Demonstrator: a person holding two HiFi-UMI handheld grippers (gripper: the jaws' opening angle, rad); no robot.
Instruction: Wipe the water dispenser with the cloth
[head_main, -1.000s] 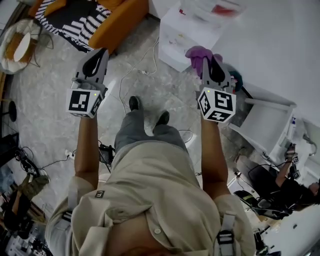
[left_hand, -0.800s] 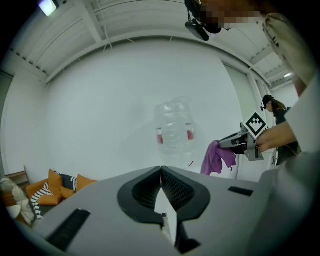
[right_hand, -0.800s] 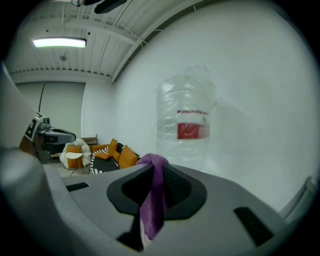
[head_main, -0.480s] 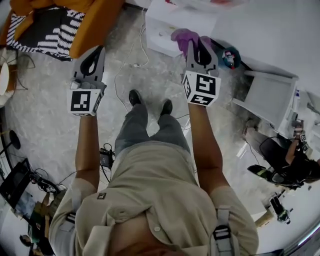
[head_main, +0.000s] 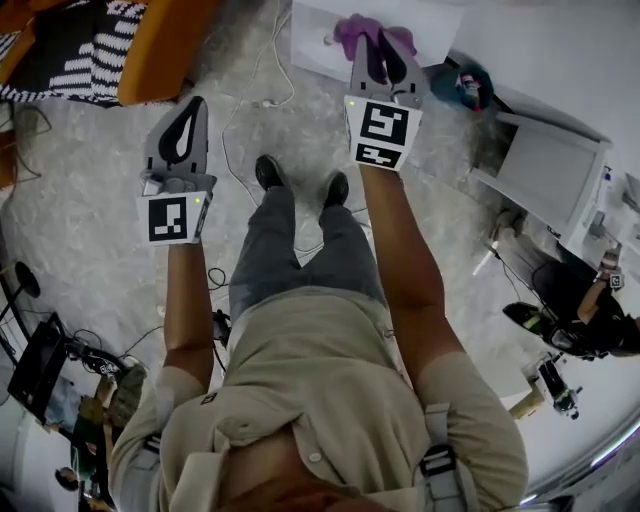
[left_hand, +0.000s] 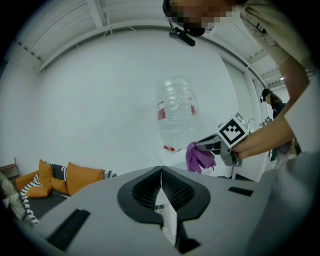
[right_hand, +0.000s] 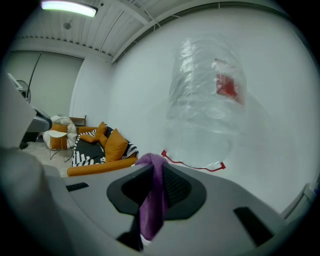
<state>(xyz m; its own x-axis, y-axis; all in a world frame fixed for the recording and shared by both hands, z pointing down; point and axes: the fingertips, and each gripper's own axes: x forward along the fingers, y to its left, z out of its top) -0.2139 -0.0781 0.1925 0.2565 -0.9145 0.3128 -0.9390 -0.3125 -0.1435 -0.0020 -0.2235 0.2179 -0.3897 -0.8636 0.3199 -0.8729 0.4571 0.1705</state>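
Observation:
The white water dispenser (head_main: 335, 40) stands at the top of the head view, and its clear bottle (right_hand: 207, 100) with a red label fills the right gripper view. My right gripper (head_main: 377, 40) is shut on a purple cloth (head_main: 358, 30), held close in front of the dispenser's top. The cloth (right_hand: 152, 200) hangs down between the jaws. My left gripper (head_main: 182, 125) is shut with nothing in it, off to the left over the floor. From the left gripper view I see the bottle (left_hand: 176, 112), the cloth (left_hand: 199, 156) and the right gripper (left_hand: 212, 146).
An orange sofa (head_main: 160, 50) with a striped black and white blanket (head_main: 60, 50) sits at the upper left. Cables (head_main: 265, 100) run across the stone floor. A white cabinet (head_main: 545, 175) stands to the right, with a seated person (head_main: 585, 320) beyond it.
The right gripper with the cloth has moved forward and up towards the dispenser. The left gripper has stayed low on the left. The view has shifted closer to the dispenser.

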